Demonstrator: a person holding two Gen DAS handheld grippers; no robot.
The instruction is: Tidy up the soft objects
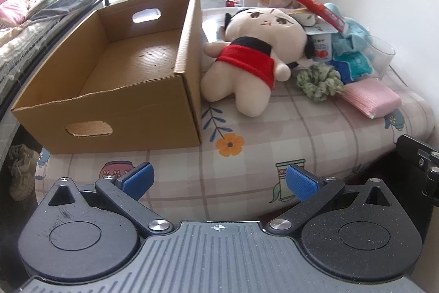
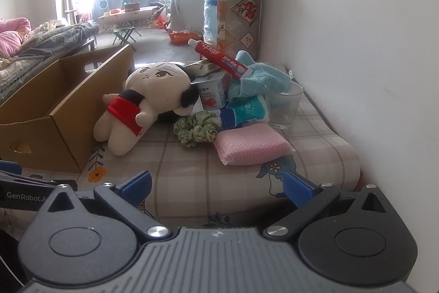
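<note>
left hand-held gripper [image 1: 218, 180] alone sees box floor [image 1: 131, 59].

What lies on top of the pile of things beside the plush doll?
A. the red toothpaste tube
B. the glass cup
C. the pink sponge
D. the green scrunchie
A: the red toothpaste tube rests slanted across the top of the pile, above the yogurt cup and the blue cloth, next to the plush doll.
</note>
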